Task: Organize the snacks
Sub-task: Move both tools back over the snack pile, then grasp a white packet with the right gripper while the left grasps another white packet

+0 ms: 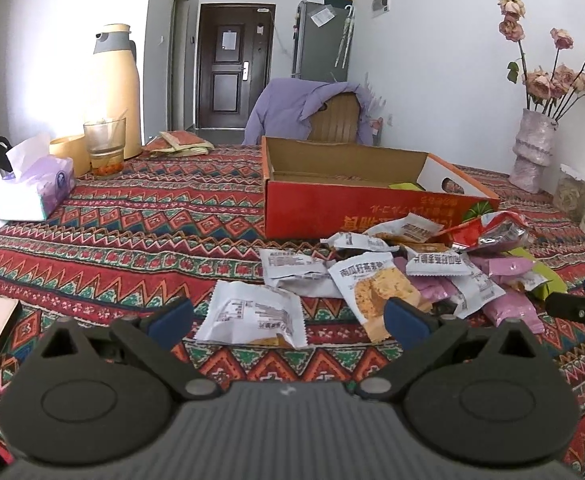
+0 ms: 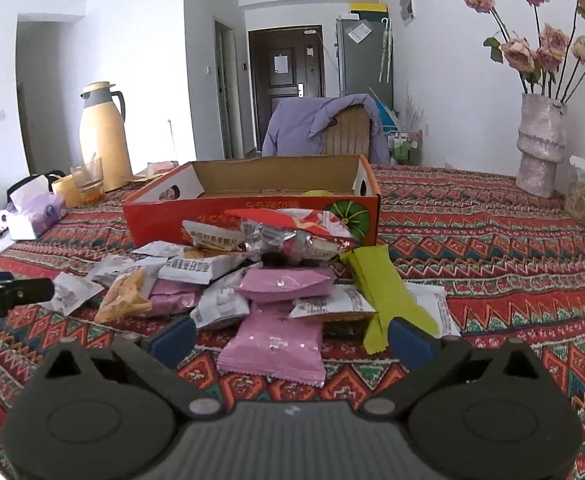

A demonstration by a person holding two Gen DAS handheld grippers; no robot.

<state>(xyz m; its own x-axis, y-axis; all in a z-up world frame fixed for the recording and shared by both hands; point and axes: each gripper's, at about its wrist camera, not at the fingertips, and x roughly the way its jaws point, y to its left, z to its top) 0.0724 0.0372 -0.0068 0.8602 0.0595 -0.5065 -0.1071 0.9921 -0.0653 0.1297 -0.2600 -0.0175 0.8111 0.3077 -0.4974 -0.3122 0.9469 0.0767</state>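
My left tongs (image 1: 288, 316) hang spread wide and empty just above the counter (image 1: 132, 220), which wears a red patterned cloth. Between their blue pads (image 1: 172, 318) lies a white snack packet (image 1: 252, 314), flat on the cloth and untouched, with a white-and-orange pumpkin crisp packet (image 1: 372, 292) just beside it on the right.

My right tongs (image 2: 290, 340) are spread too, gripping nothing, low over a pink snack packet (image 2: 276, 346) at the near edge of the snack pile (image 2: 252, 272). A green bar wrapper (image 2: 380, 296) leans across the pile's right side, its lower end near my right pad (image 2: 408, 344). A 2nd pink packet (image 2: 286, 284) sits higher up, and a red-and-silver bag (image 2: 292, 232) rests against the red cardboard box (image 2: 156, 216).

That box stands open behind the heap, almost bare inside but for something green in 1 corner.

Farther left are a tissue pack (image 1: 32, 184), a glass cup (image 1: 104, 146) and a beige thermos jug (image 1: 116, 88). A vase of dried roses (image 2: 540, 144) stands at the right.
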